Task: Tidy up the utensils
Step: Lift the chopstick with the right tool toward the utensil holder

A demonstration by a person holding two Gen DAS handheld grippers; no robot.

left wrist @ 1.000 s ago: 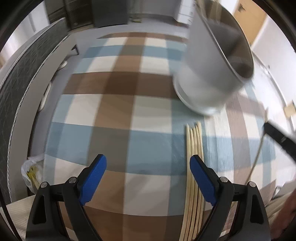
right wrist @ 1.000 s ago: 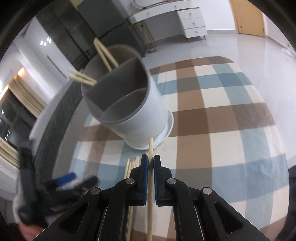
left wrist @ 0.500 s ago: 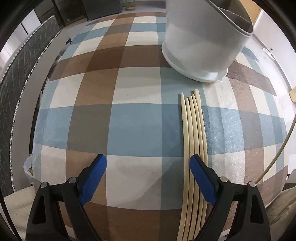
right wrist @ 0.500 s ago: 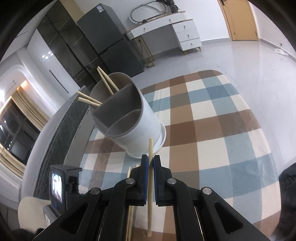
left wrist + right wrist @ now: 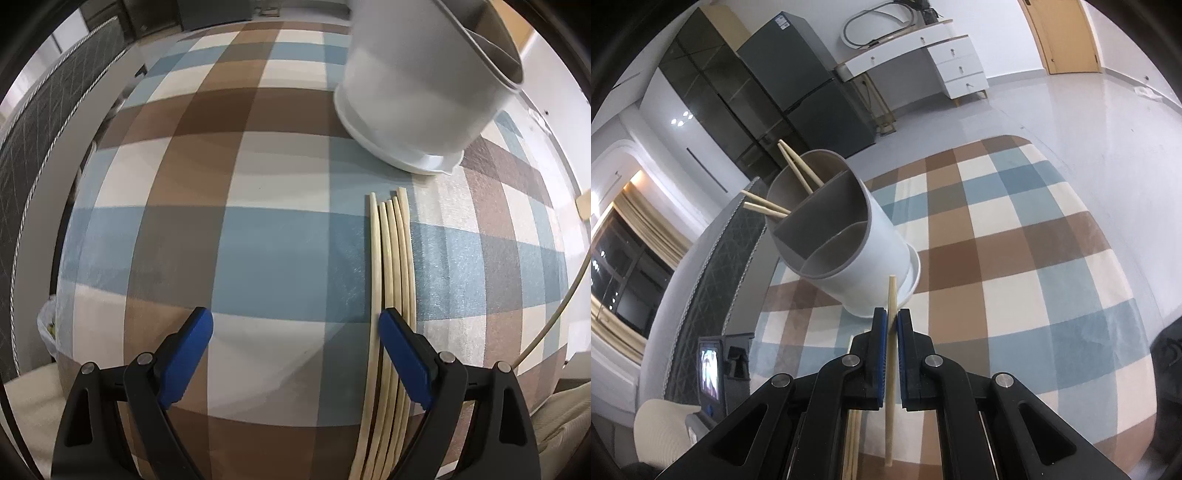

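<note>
A white utensil holder (image 5: 849,251) with grey dividers stands on a checked tablecloth (image 5: 1015,258); several chopsticks (image 5: 798,173) stick out of its far compartment. My right gripper (image 5: 892,321) is shut on one chopstick (image 5: 891,369) and holds it in the air in front of the holder. In the left wrist view the holder (image 5: 417,96) is at the upper right, and several chopsticks (image 5: 393,266) lie side by side on the cloth below it. My left gripper (image 5: 295,332) is open and empty, its right finger just over those chopsticks.
A grey padded bench (image 5: 33,147) runs along the table's left side. A dark fridge (image 5: 809,85), a white desk (image 5: 923,55) and a door (image 5: 1067,33) stand at the back of the room. A phone on a stand (image 5: 711,369) sits at the lower left.
My right gripper has risen with the chopstick, so the holder looks smaller and lower. My left gripper has moved forward towards the holder and the chopsticks lying on the cloth.
</note>
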